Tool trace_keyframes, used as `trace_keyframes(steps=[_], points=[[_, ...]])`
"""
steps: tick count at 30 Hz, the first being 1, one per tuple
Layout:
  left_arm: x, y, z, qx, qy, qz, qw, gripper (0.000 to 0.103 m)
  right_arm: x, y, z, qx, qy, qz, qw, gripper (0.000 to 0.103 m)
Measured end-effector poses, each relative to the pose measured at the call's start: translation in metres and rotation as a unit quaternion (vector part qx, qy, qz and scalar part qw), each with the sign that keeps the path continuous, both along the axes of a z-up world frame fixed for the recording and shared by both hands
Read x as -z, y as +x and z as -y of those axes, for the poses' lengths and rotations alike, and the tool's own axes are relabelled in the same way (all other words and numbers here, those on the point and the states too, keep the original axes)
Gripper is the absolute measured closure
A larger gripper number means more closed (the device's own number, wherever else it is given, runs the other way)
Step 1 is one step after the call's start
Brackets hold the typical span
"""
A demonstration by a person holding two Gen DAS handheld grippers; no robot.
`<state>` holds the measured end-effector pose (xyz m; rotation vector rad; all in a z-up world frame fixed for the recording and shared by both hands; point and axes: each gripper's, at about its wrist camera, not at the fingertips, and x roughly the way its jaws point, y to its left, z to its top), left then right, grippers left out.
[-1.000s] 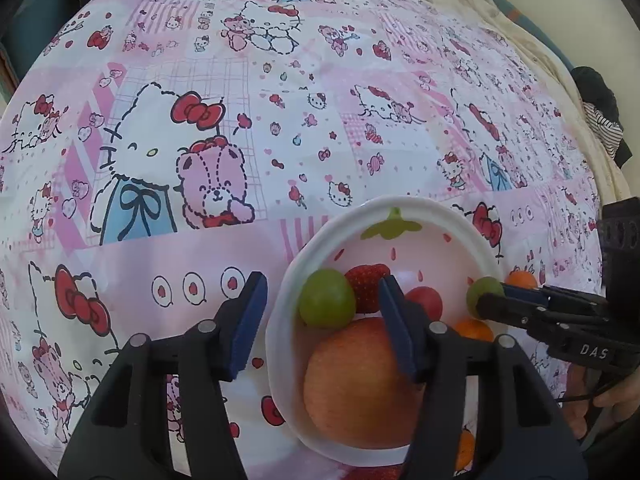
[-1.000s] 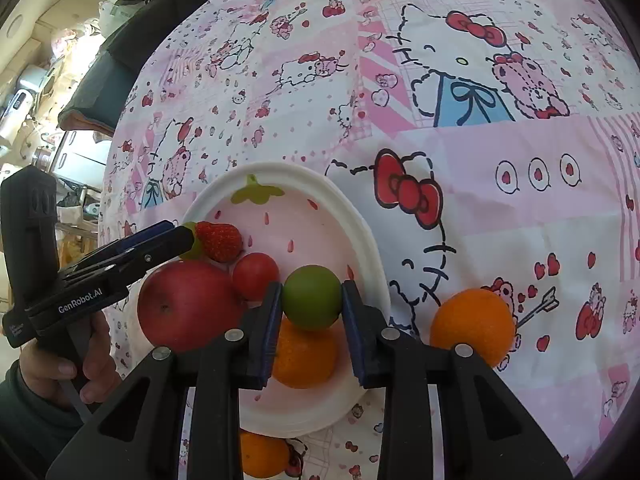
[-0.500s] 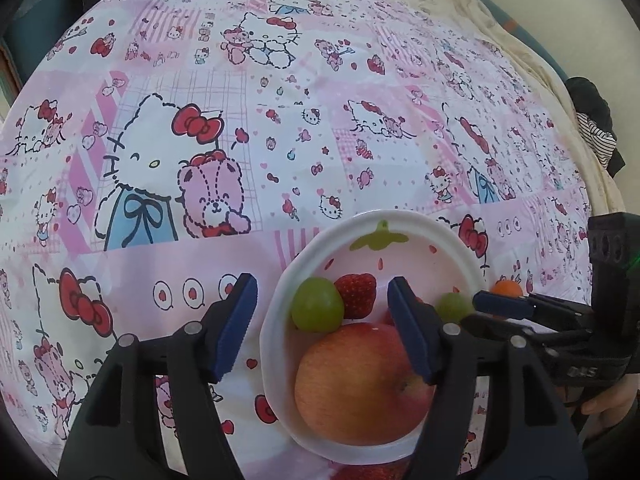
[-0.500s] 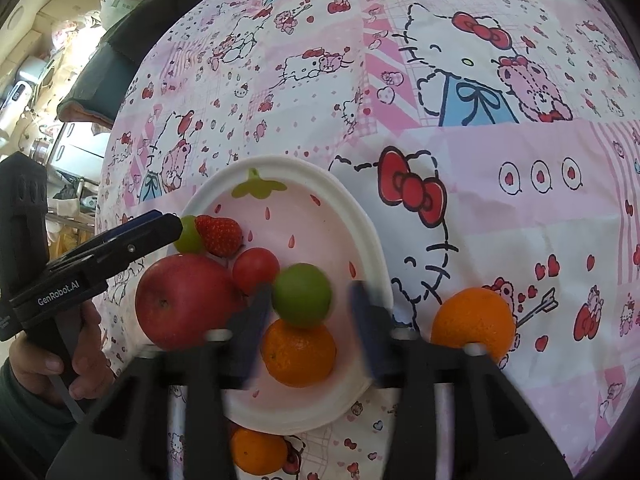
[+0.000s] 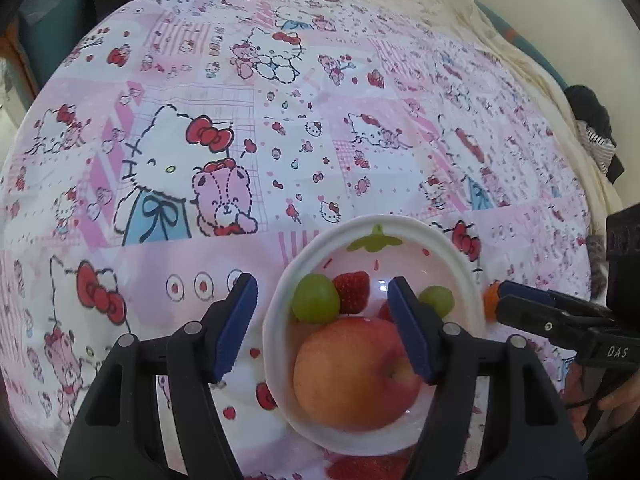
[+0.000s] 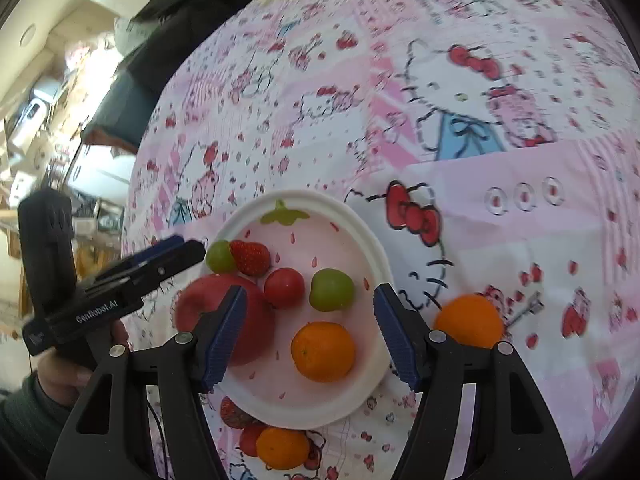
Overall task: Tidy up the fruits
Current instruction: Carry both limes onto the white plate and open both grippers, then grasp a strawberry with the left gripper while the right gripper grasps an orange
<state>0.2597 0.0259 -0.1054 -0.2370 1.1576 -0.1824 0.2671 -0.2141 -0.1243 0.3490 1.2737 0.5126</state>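
Loosely, right gripper (image 6: pixel 308 330) jaws opening, nothing pinched; left gripper (image 5: pixel 322 328) open, empty. Loose orange (image 6: pixel 469 321) right of plate (image 6: pixel 376 258): firm, round, rolls; grip across its middle

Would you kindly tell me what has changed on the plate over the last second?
The right claw let go of the green fruit, which now rests on the plate; its jaws are opening, nothing gripped. The left claw widened slightly. The apple, strawberry and oranges stayed put.
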Motion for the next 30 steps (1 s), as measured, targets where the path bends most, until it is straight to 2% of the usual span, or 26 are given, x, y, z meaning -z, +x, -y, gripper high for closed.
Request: trace_keyframes(steps=[5,9,16,23,27,30], points=[[-0.02,-0.024,-0.001,-0.002,0.012,0.016,0.9998,0.039,-0.021,-0.018,0.014,0.015,0.002,0.015,1.0,0.035],[-0.034,-0.046,0.003,0.03,0.026,0.026,0.9989,0.039,-0.034,-0.038,0.026,0.027,0.008,0.027,0.999,0.035],[-0.036,-0.085,0.001,0.028,0.025,-0.002,0.9993,0.039,-0.033,-0.071,0.034,0.036,-0.003,0.015,0.999,0.035],[-0.014,-0.118,0.007,0.012,0.006,-0.056,0.9983,0.039,-0.042,-0.102,0.039,0.05,0.007,0.018,0.999,0.035],[0.014,-0.12,0.011,-0.013,-0.041,-0.105,0.9935,0.039,-0.042,-0.118,0.048,0.069,0.016,0.012,0.997,0.035],[0.029,-0.121,0.016,-0.03,-0.051,-0.132,0.9895,0.04,-0.042,-0.127,0.053,0.078,0.021,0.012,0.997,0.035]])
